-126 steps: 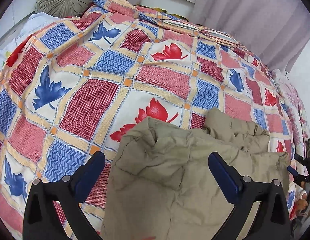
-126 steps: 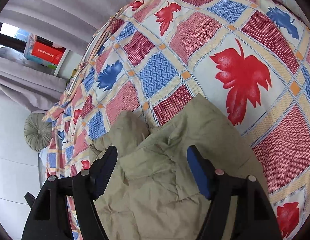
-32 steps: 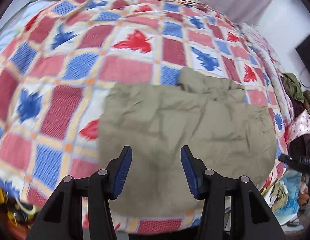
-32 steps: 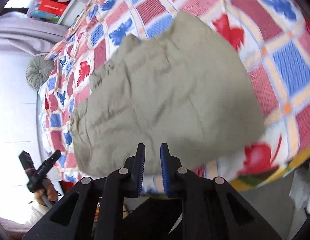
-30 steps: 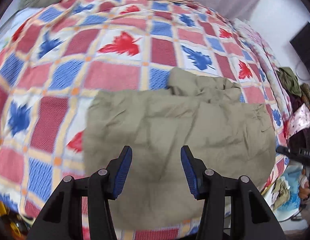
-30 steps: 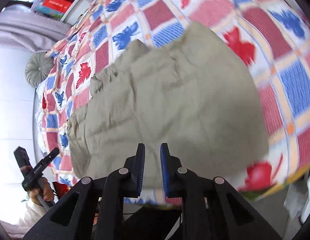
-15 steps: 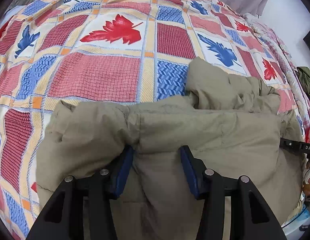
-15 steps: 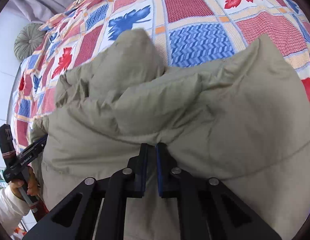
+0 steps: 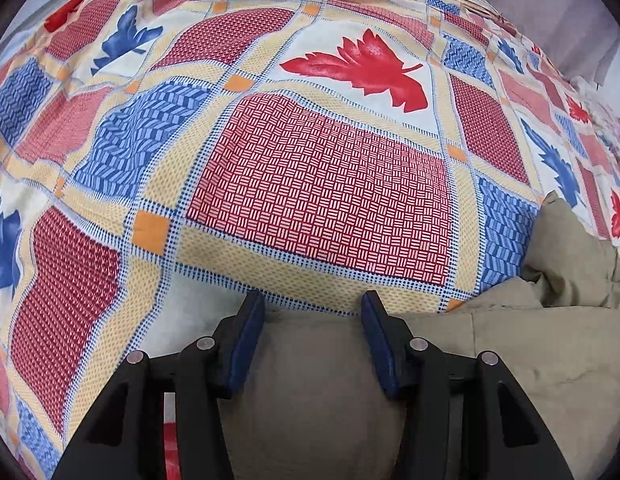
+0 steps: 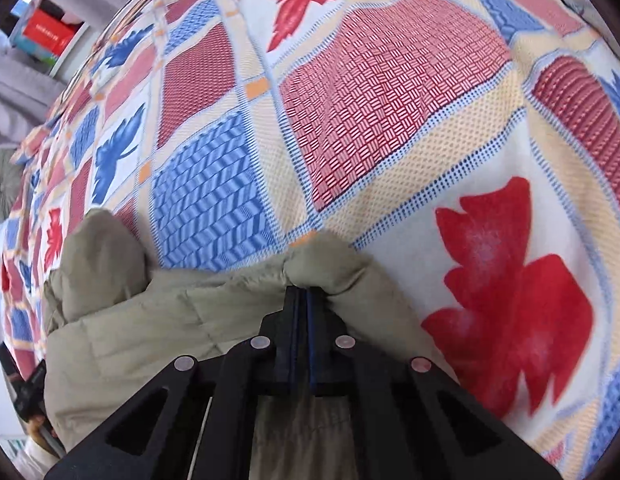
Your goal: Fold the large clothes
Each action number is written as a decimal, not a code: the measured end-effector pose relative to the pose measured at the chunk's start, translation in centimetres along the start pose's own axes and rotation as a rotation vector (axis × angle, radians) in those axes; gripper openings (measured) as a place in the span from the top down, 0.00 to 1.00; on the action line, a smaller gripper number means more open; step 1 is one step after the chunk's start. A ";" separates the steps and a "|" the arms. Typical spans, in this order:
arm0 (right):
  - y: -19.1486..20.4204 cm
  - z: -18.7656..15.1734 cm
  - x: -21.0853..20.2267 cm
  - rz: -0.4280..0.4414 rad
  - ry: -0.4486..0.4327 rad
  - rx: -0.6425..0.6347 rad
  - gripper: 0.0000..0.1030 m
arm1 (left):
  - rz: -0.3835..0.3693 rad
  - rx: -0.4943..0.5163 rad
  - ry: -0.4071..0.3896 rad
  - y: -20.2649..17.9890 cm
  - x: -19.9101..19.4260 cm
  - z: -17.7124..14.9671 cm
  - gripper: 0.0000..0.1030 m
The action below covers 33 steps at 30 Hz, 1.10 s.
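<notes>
A large olive-khaki padded jacket [image 9: 530,340] lies on a patchwork bedspread [image 9: 318,208] with red and blue leaves. In the left wrist view my left gripper [image 9: 312,316] stands with its blue pads apart around a bulging fold of the jacket [image 9: 310,380]; the pads touch the fabric on both sides. In the right wrist view my right gripper [image 10: 301,296] is shut on a bunched edge of the jacket [image 10: 322,264], and the rest of the jacket [image 10: 129,320] spreads to the left with a puffed lump at its far end.
The bedspread [image 10: 390,100] stretches ahead of both grippers. A shelf with a red box [image 10: 43,34] and grey curtains stand beyond the bed at the upper left. A round grey cushion [image 10: 1,184] sits at the bed's far left.
Both grippers have gone down and forward with the jacket's edge, close over the bedspread. The right jaws stay shut on the fabric. The left jaws keep the same narrow gap around the fold.
</notes>
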State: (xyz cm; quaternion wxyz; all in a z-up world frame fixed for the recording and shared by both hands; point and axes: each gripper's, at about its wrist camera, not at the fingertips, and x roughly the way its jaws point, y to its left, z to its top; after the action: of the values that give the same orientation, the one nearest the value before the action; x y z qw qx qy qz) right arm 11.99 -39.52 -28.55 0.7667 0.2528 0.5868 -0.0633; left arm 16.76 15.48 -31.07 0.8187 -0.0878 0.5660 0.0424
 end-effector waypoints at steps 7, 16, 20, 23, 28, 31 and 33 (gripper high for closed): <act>0.9 0.5 -0.8 -0.043 0.014 0.015 0.99 | 0.017 -0.066 0.046 1.1 -2.5 0.9 0.49; 3.9 -3.1 -6.6 -0.030 0.011 -0.008 0.94 | -0.007 0.038 0.081 1.0 -10.1 -2.3 0.45; 5.3 -6.1 -8.5 0.002 0.038 -0.002 0.94 | -0.015 0.035 0.090 1.3 -12.2 -4.9 0.16; 6.3 -8.3 -9.2 0.005 0.061 -0.017 0.94 | -0.022 0.034 0.118 1.2 -13.0 -6.9 0.16; 7.5 -11.9 -9.8 0.026 0.117 -0.007 0.94 | -0.005 0.041 0.154 0.8 -13.2 -9.2 0.00; 8.5 -13.5 -10.0 0.018 0.139 -0.023 0.94 | -0.021 0.041 0.173 0.6 -13.6 -9.9 0.00; 9.1 -14.2 -9.9 0.020 0.153 -0.029 0.94 | -0.023 0.052 0.186 0.4 -13.7 -10.2 0.00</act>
State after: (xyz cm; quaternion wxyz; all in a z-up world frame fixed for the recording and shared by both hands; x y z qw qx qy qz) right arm 0.20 -27.08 -19.09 0.7238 0.2517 0.6419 -0.0279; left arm 2.44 14.34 -21.84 0.7650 -0.0767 0.6394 0.0101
